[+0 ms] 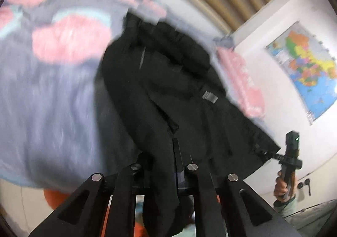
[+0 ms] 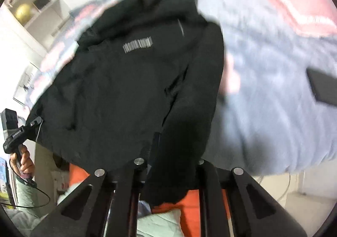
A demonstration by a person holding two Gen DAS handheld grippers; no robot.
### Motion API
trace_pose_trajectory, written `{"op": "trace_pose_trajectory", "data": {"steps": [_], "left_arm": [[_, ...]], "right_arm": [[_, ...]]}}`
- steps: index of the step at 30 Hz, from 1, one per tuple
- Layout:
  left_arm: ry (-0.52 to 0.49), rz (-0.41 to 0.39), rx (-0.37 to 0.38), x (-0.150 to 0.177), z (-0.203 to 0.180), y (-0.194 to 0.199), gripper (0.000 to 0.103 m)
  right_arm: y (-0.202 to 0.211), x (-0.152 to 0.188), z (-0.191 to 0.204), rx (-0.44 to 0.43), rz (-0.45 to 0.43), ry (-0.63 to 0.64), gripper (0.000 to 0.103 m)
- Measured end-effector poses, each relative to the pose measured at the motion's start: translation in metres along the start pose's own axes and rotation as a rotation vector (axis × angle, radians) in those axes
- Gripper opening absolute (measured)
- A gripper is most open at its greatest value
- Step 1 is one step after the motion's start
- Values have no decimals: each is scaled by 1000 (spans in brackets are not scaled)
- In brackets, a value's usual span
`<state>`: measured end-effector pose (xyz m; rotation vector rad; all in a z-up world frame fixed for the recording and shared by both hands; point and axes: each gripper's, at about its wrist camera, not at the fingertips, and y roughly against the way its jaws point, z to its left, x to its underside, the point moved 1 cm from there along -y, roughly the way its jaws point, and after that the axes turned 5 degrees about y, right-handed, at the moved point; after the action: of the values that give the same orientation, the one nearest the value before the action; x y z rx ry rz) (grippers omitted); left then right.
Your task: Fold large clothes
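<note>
A large black jacket with a grey barcode print hangs stretched between both grippers above a bed; the views are motion-blurred. My left gripper is shut on the jacket's hem, with cloth bunched over its fingers. My right gripper is shut on the hem at the other corner. Each gripper shows in the other's view, the right one at the right edge of the left wrist view, the left one at the left edge of the right wrist view, both clamped on the jacket's edge.
A grey-blue bedspread with pink patches lies under the jacket. A dark flat object lies on the bed at the right. A wall map hangs at the right. White shelves stand at the left. Orange fabric is below.
</note>
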<state>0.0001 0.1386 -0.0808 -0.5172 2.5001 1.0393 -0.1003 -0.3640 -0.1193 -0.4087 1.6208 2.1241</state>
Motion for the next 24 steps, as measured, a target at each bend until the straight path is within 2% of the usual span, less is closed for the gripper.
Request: {"op": "trace_pose_trajectory", "data": {"steps": [3,6,9,12,16,19,24], "left_arm": [[-23,-81,27,-25,-17,18,12],[-12,-138,92,-59,-26,24,12],[-42,-190,82,-94,-38,24,12],[-64,-239,74,-132,-50,19,12],[-88,-297,27,-188,-67,-3,13],[-59,-315,-9,-224,-69,-33,13],[-36,-299,-138,-269,-57,-103,14]], "right_arm": [[21,-19,3,-18,-56,23,17],[38,-47,1,-45,-109,33,17],[55,-83,-2,-48,-177,32,17],[67,-129,-2,-13,-248,36,17],[71,-194,-6,-16,-303,20,17],[56,-240,-9,37,-326,8,17],[5,-300,-19,152,-321,-28,17]]}}
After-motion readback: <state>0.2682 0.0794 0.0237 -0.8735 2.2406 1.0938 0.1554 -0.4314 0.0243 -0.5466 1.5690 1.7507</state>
